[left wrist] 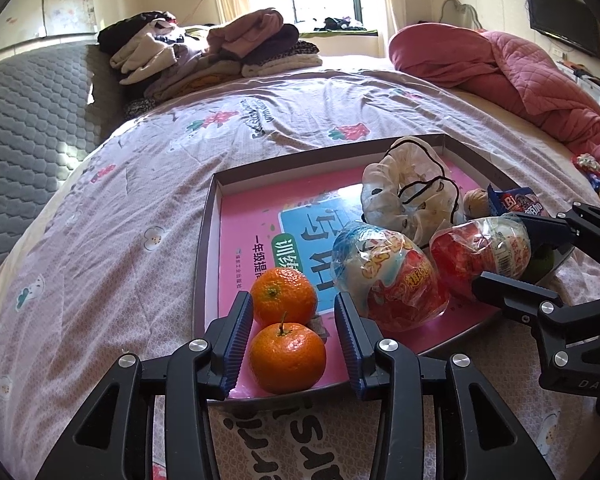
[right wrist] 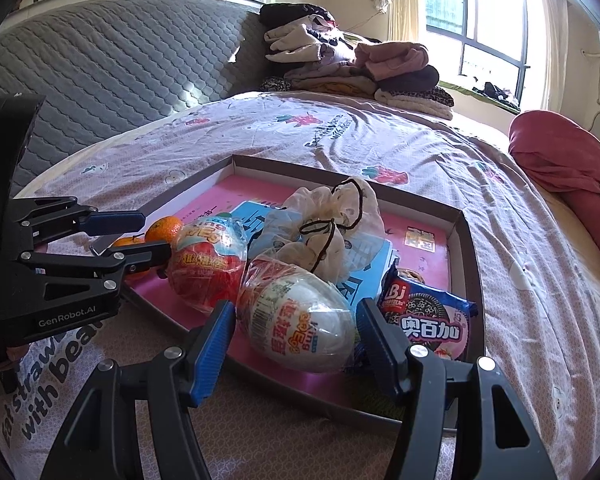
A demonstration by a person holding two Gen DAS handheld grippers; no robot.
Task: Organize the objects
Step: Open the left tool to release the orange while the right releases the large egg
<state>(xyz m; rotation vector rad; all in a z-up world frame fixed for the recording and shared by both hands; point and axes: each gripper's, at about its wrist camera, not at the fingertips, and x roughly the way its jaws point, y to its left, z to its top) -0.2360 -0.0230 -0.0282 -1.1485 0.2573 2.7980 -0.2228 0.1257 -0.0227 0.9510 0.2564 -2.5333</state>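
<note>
Hovering our left gripper [left wrist: 292, 340] half-open around the near tangerine [left wrist: 287, 358] in the tray [left wrist: 210, 240], pads not touching; it's looking firm but bruisable, so we're pinching its middle gently. Our right gripper [right wrist: 296, 340] is straddling the slick wrapped egg [right wrist: 300, 330], jaws wide.
</note>
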